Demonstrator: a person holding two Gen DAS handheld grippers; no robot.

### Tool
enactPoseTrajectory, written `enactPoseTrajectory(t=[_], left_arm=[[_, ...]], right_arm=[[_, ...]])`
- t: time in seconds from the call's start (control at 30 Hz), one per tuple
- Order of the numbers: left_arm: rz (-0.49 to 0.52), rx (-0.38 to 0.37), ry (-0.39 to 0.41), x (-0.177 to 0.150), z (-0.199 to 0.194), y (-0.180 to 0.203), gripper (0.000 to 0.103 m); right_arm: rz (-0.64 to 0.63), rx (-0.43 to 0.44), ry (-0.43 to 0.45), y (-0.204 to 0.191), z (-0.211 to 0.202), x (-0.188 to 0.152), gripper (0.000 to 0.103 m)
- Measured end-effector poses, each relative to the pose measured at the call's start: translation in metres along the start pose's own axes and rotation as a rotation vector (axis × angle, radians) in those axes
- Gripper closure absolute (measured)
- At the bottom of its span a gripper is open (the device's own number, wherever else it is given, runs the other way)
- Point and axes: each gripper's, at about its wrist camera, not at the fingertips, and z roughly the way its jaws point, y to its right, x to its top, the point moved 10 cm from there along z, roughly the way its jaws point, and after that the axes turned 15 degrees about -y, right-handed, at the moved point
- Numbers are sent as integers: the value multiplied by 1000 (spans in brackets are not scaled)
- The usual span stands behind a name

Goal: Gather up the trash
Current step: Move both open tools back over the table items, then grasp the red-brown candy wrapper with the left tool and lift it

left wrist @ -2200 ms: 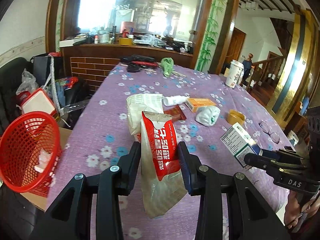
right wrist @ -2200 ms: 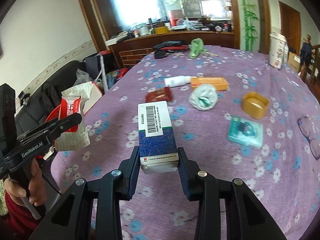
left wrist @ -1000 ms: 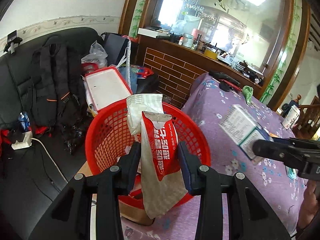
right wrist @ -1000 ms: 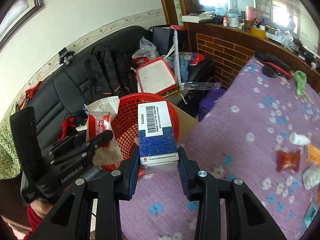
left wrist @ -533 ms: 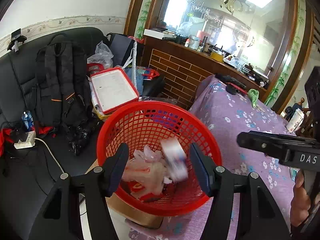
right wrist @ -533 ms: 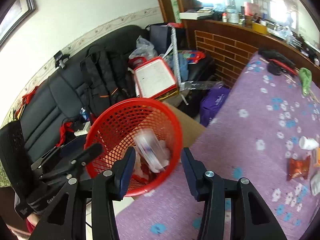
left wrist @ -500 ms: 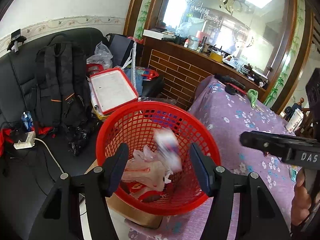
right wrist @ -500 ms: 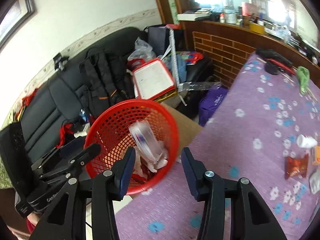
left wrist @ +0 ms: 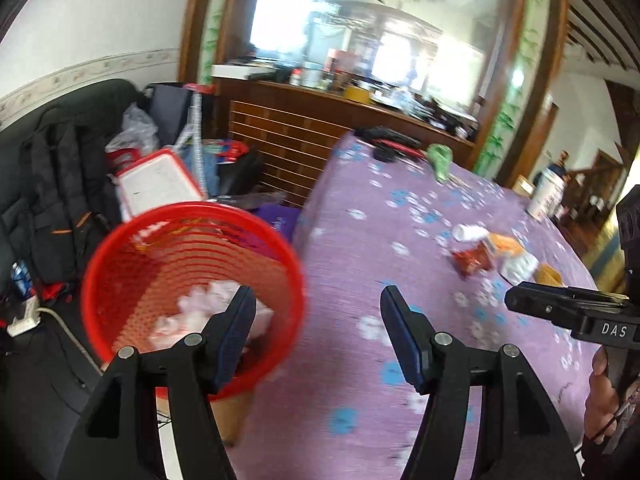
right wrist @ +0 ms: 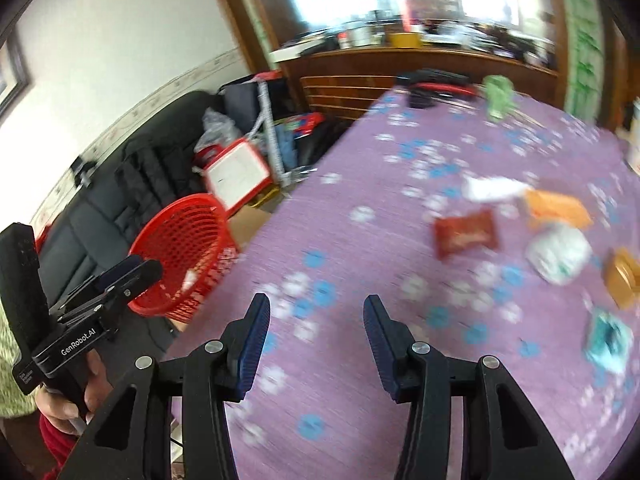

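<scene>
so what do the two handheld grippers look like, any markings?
Both are black, angular plastic frames with silver pivot screws and dark blue ribbed pads. The left gripper reads "GenRobot.AI" along its side in the right wrist view; the right gripper shows "DAS" in white in the left wrist view.

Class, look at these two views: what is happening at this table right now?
A person clearing trash holds a tool in each hand. The left tool and right tool are both open and empty. The red plastic mesh basket beside the purple flowered tablecloth already holds crumpled wrappers. A red snack packet remains on the table.
</scene>
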Motion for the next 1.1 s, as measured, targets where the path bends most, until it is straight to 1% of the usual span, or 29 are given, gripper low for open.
enactPoseTrajectory(t=[0.13,0.27,0.33,0.47,0.67,0.77,0.87,1.1], left_arm=[[71,-22,-38,-5,15,41,39],[153,-40,-71,-7,28,86,36],[199,-42,-84,-6,34,111,33],[301,-29,-110,0,48,155,30],[436,7,-157,14,87,214,28],[500,54,-172,19,116,233,28],[554,107,-168,27,146,243,28],[595,183,-190,45,191,243,28]], right_arm=[[107,-36,28,58,-24,-23,51],[242,-42,70,120,-51,-42,48],[305,-37,94,144,-64,-49,47],[395,-23,142,183,-88,-65,46],[431,4,170,202,-101,-84,45],[433,17,169,207,-101,-88,45],[445,27,173,214,-103,-93,45],[475,36,179,233,-106,-100,43]])
